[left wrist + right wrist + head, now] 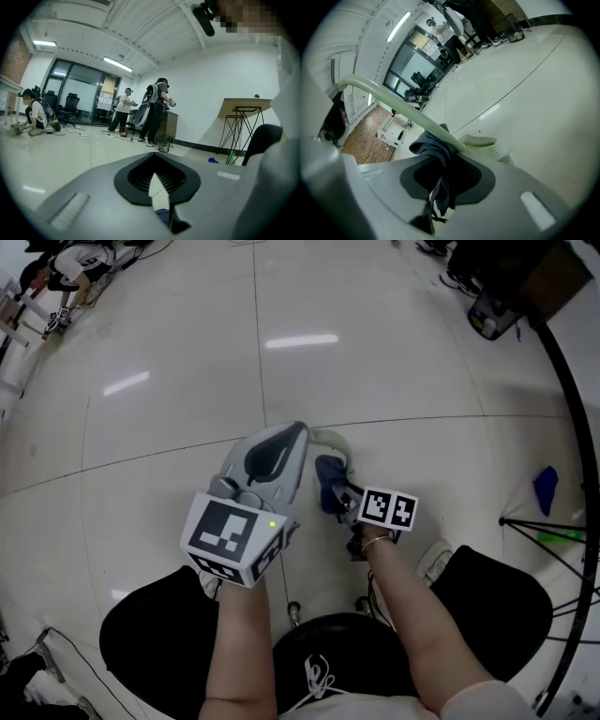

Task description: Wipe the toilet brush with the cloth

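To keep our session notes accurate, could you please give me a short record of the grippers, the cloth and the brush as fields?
left gripper: jaws nearly together with a thin gap; cannot tell whether it grips anything
right gripper: shut on cloth
cloth: dark blue, bunched, lying against the brush handle
toilet brush: pale green, with a long handle and a bristled end close to the right gripper
floor: pale, glossy tiles
contact: the cloth meets the handle near the bristled end

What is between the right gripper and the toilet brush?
A dark blue cloth, held in the right gripper and draped against the toilet brush handle. The right gripper view shows it.
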Available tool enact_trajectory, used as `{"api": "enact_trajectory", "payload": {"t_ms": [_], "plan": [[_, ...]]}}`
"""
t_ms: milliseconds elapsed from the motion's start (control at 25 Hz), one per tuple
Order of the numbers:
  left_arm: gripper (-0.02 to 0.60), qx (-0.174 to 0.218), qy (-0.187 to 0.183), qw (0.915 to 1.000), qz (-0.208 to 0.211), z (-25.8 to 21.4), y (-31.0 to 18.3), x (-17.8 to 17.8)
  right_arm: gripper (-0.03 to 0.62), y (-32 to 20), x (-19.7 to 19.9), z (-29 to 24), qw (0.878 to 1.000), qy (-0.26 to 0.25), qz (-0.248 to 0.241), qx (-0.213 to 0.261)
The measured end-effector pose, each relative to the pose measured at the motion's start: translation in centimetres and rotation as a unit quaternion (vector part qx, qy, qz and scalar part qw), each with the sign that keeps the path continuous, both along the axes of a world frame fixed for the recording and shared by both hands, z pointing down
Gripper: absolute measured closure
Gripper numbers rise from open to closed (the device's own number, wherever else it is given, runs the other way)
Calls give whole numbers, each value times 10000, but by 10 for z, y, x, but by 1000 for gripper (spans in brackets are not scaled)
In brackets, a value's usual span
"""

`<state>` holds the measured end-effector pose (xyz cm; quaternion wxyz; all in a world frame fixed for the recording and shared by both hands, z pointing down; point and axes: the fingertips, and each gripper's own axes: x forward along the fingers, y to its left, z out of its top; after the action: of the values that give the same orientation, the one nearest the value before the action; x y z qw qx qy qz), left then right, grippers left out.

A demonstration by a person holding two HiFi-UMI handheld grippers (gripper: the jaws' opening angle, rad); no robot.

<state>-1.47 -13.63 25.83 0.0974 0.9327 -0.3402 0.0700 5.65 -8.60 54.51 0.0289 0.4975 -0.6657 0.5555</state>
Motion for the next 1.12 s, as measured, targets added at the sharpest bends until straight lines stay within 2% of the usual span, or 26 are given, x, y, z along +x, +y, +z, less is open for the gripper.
{"api": "enact_trajectory", "payload": {"t_ms": [160,280,400,520,720,840,960,1120], "plan": [[575,-22,-71,10000,39,2,-3,-1,517,-1,-3,-1,9992,229,-327,25],[575,74,-324,9994,56,3,-3,-1,519,6,-22,-22,9928,407,-1065,380],[575,136,-291,9995,43,0,-2,-2,519,16,-53,-65,9687,471,-2131,1187],[575,181,-17,9998,-27,-11,2,-8,519,23,-75,-123,9395,490,-2691,2064],[575,511,144,9981,-311,-39,9,-32,519,21,-89,-223,9115,498,-2603,3146],[575,650,232,9962,-528,-51,18,-52,519,29,-94,-271,8970,464,-2570,3567],[575,667,477,9940,-730,-61,26,-73,519,37,-97,-306,8838,579,-2439,3951],[575,687,733,9915,-827,-70,39,-84,519,38,-75,-336,8803,940,-1775,4299]]}}
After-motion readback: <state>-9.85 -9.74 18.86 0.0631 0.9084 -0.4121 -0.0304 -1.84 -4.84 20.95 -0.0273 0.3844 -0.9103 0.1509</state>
